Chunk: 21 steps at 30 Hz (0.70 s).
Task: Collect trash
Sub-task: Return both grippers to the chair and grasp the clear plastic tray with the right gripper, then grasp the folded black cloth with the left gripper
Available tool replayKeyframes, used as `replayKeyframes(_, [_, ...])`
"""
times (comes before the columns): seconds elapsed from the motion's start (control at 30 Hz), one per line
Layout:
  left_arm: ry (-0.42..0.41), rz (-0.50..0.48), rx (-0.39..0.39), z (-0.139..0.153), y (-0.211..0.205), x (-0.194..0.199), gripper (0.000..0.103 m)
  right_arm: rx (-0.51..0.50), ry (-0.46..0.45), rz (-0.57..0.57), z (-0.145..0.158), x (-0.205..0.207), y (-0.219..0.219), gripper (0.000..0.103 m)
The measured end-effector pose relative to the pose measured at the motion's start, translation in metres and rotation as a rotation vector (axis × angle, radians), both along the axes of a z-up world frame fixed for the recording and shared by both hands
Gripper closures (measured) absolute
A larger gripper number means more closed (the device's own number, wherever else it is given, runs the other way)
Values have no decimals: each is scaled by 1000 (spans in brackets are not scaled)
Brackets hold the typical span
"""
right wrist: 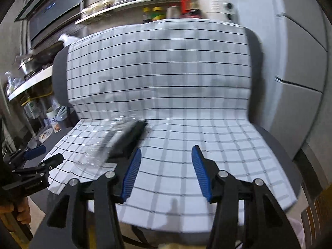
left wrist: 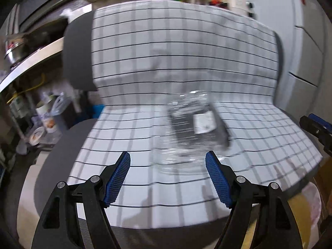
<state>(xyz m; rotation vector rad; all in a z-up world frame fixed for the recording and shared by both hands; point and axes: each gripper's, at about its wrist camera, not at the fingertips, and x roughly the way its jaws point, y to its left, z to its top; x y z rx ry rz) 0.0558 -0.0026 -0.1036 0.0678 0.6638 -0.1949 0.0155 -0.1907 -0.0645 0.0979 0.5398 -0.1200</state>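
- Chair (left wrist: 186, 47) draped with a white cloth (left wrist: 145, 124) crossed by black and grey grid lines fills the space ahead of both grippers; the cloth runs down the backrest and over the seat
- Clear plastic packaging (left wrist: 186, 130), crumpled, with something dark inside and a small white label on it, lies on the cloth-covered seat; both views are blurred, so its exact form is hard to read
- Left gripper (left wrist: 168, 164) has its blue-padded fingers spread wide, nothing between them; the packaging sits just ahead of the fingertips, slightly toward the right finger, not touching either pad
- Right gripper (right wrist: 167, 157) has its jaws apart with only bare cloth between them; the clear plastic packaging (right wrist: 112, 143) lies ahead and to its left, just beyond its left finger
- Seen from the right wrist, the left gripper (right wrist: 44, 155) comes in from the far left, near the seat's front corner, with a hand (right wrist: 20, 211) below it
- Shelves (right wrist: 132, 2) with jars and bottles stand beyond the chair's backrest, and a pale cabinet (right wrist: 300, 66) rises to the right of it
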Motion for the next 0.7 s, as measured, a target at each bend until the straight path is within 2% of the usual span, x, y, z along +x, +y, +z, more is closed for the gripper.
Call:
replayKeyframes(0.1, [21, 36, -16, -4, 15, 12, 28, -8, 29, 64, -7, 30, 27, 72])
replayKeyframes(0.27, [44, 84, -20, -14, 33, 25, 28, 21, 90, 118, -24, 71, 55, 68])
replayKeyframes(0.47, [69, 119, -41, -24, 50, 35, 28, 47, 160, 66, -46, 115, 65, 68])
replayKeyframes(0.7, [79, 132, -48, -29, 56, 41, 28, 117, 230, -4, -64, 144, 58, 87])
